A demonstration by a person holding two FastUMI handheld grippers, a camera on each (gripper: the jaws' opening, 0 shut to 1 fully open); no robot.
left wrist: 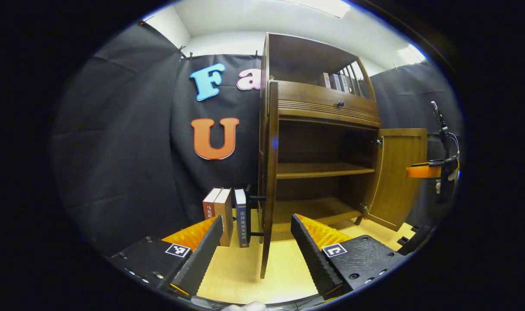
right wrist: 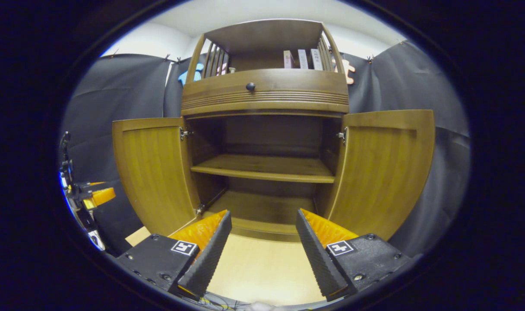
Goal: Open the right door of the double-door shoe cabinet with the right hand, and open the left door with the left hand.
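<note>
The brown wooden shoe cabinet (right wrist: pixel 264 93) stands with both doors swung wide. In the right gripper view its left door (right wrist: pixel 152 172) and right door (right wrist: pixel 385 172) flank the bare inner shelf (right wrist: pixel 262 167). My right gripper (right wrist: pixel 263 214) is open in front of the cabinet's middle, touching nothing. In the left gripper view the left door (left wrist: pixel 270 172) is seen edge-on. Its lower edge runs down between the wide-apart fingers of my open left gripper (left wrist: pixel 257 220), which do not press on it. The right door (left wrist: pixel 400 177) hangs open farther off, with the right gripper (left wrist: pixel 424 172) beside it.
Several books (left wrist: pixel 223 214) stand on the light wooden floor (left wrist: pixel 241 276) against the cabinet's left side. More books (right wrist: pixel 303 59) sit on the top shelf above a drawer with a dark knob (right wrist: pixel 250 87). Black cloth walls surround the cabinet. The left gripper (right wrist: pixel 96 196) appears far left.
</note>
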